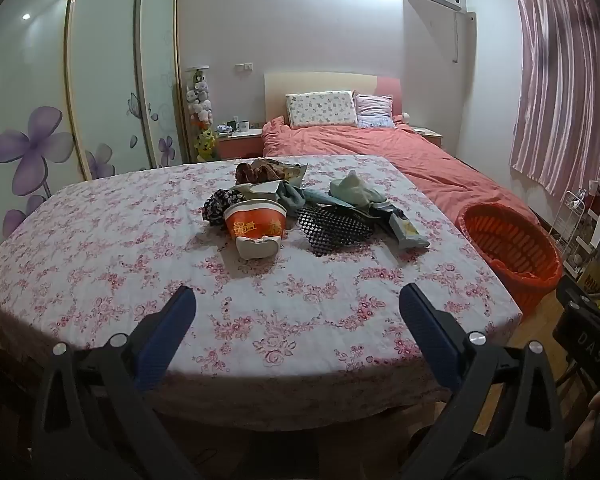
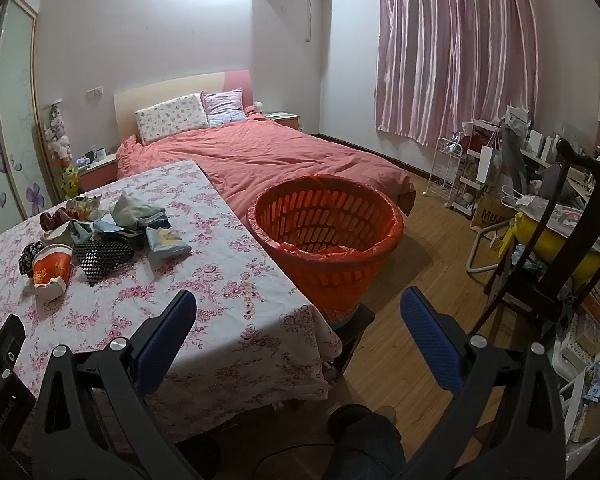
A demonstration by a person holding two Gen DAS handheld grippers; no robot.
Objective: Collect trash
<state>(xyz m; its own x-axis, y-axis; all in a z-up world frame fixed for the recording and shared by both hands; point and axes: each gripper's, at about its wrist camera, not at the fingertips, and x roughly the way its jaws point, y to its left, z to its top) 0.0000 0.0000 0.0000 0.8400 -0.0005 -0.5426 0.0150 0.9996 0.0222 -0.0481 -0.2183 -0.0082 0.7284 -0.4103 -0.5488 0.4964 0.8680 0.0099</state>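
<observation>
My left hand-held gripper [image 1: 298, 312] stands released, its blue pads spread wide with nothing but flowered cloth between them; my right hand-held gripper [image 2: 298, 316] is just as released and just as empty, its left pad over the tabletop [image 1: 100, 248] corner and its right pad over bare floor. The trash pile [image 1: 300, 208] lies at the centre of the left wrist view, straight up the frame from my left jaws and well apart from them; nothing is touched yet. In the right wrist view the same pile sits at the middle left of the frame, off to the side of my right jaws, so I judge the left hand the better placed for the first pick. The nearest piece to it is the orange paper cup [image 1: 256, 228], tipped on its side with its rim toward the far end of the tabletop and its crushed white base toward me; its long axis runs roughly up and down the frame, in line with my reach, so the open pads should straddle it across its width. Just right of it lie a black mesh piece [image 1: 332, 230] and a snack wrapper [image 1: 408, 234]. The orange basket [image 2: 324, 240] stands on the floor against the tabletop's right edge, centre frame in the right view, near my right hand; that is where I expect the pieces to go.
</observation>
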